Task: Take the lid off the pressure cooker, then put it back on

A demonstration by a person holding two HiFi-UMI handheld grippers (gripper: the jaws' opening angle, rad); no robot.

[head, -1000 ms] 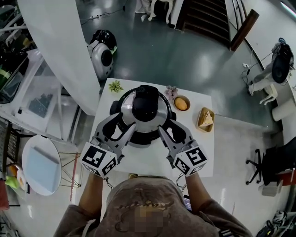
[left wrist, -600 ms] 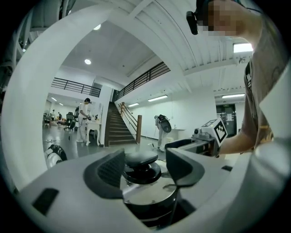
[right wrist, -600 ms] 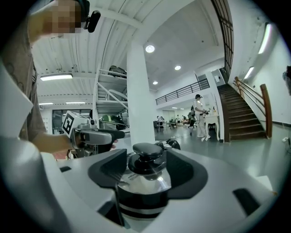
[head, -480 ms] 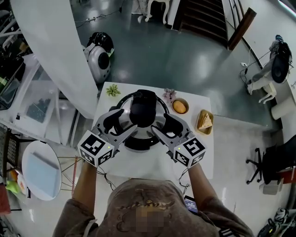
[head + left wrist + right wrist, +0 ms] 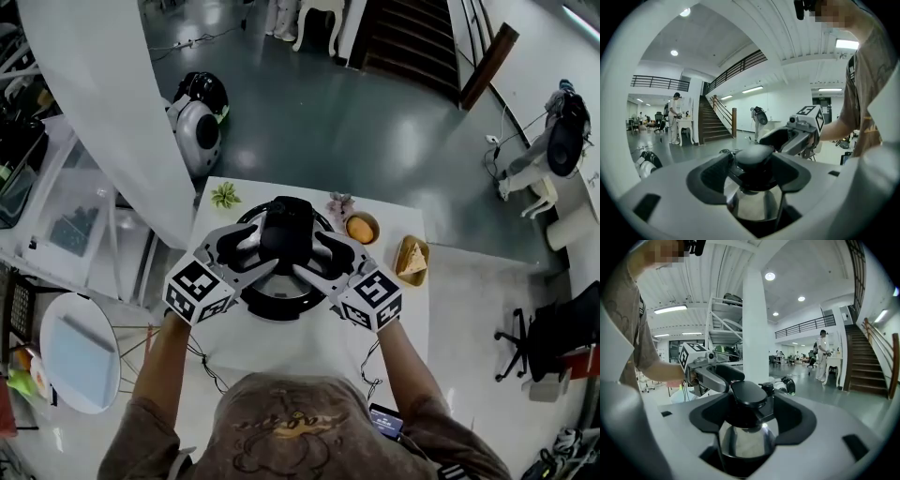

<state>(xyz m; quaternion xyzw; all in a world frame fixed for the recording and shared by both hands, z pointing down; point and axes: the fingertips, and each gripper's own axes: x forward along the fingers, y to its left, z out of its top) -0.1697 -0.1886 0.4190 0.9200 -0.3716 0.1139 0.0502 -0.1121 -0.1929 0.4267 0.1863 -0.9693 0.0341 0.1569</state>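
Note:
The steel pressure cooker (image 5: 278, 291) stands on the white table (image 5: 309, 342) with its lid on. The lid's black knob handle (image 5: 284, 230) is at the top centre. My left gripper (image 5: 246, 246) reaches in from the left and my right gripper (image 5: 328, 251) from the right, both level with the knob. In the left gripper view the knob (image 5: 753, 157) sits between that gripper's spread black pads (image 5: 712, 173); in the right gripper view the knob (image 5: 747, 394) does the same. Both sets of jaws have just been opening and stand wide around the knob, with no pad seen pressing on it.
On the table behind the cooker are a small green plant (image 5: 225, 196), a bowl with an orange thing (image 5: 361, 228) and a wooden dish of food (image 5: 411, 260). A white pillar (image 5: 103, 112) and a round side table (image 5: 80, 349) stand to the left.
Both grippers moved inward and forward from the cooker's sides to the knob on top. Their jaws spread wider.

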